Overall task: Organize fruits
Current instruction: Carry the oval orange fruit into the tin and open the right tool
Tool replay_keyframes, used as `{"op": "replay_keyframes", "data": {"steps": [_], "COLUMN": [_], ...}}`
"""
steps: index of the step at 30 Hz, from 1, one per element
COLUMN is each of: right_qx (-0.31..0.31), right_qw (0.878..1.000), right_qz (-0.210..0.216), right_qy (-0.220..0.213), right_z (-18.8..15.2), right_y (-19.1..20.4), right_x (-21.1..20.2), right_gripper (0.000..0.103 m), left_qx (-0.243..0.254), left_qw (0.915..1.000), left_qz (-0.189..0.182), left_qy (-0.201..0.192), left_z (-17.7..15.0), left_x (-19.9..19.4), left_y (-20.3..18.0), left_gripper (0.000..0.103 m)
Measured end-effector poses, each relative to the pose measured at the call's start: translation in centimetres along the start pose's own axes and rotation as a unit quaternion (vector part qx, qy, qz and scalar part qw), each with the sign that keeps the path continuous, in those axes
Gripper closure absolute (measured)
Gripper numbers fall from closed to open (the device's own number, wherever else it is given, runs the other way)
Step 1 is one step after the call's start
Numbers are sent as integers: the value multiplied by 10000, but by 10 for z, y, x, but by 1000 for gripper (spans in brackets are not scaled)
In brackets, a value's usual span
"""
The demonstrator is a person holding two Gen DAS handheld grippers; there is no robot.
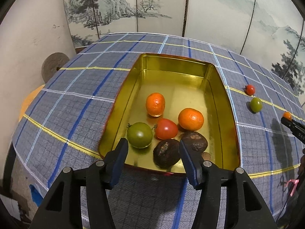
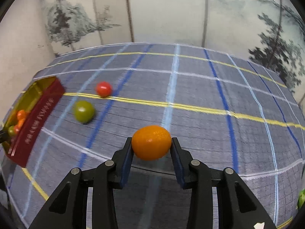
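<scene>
A gold tin tray (image 1: 217, 87) with red outer walls sits on the plaid tablecloth; it also shows at the far left of the right wrist view (image 2: 41, 105). In it lie two oranges (image 1: 155, 104) (image 1: 191, 119), a red tomato (image 1: 166, 128), a green tomato (image 1: 139, 135) and two dark brown fruits (image 1: 166, 152) (image 1: 195, 140). My left gripper (image 1: 154, 157) is open and empty over the tray's near edge, around one brown fruit. My right gripper (image 2: 152, 148) is shut on an orange (image 2: 151, 142) above the cloth; it also shows in the left wrist view (image 1: 287, 115).
A red tomato (image 2: 103, 89) and a green tomato (image 2: 84, 111) lie loose on the cloth right of the tray, also in the left wrist view (image 1: 250, 89) (image 1: 256, 105). A painted folding screen (image 1: 133, 5) stands behind the table. Something green (image 2: 301, 200) sits at the right edge.
</scene>
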State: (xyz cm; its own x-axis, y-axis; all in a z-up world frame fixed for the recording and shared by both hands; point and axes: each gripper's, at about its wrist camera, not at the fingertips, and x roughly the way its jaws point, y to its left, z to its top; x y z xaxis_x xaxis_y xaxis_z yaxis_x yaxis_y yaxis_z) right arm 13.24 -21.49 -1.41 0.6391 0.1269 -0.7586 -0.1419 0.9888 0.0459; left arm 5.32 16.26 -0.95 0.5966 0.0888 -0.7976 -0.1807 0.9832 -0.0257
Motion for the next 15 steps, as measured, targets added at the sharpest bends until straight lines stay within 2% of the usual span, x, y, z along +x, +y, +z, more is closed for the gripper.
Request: {"op": "replay_keyframes", "data": {"steps": [8, 15], "right_qx": [-573, -1091], "right_qw": [9951, 9822], "right_qz": [788, 1506], "right_qy": [-197, -259], "right_z": [16, 22], "right_y": [76, 152], "right_x": [-20, -30], "right_gripper": [67, 67], "left_qx": [-321, -512], "left_qw": [9994, 9983], "left_qz": [53, 225], "left_qy": [-103, -147], "left_z": [3, 1], "left_x": [-16, -22], "left_y": [18, 38], "left_gripper": [46, 46]}}
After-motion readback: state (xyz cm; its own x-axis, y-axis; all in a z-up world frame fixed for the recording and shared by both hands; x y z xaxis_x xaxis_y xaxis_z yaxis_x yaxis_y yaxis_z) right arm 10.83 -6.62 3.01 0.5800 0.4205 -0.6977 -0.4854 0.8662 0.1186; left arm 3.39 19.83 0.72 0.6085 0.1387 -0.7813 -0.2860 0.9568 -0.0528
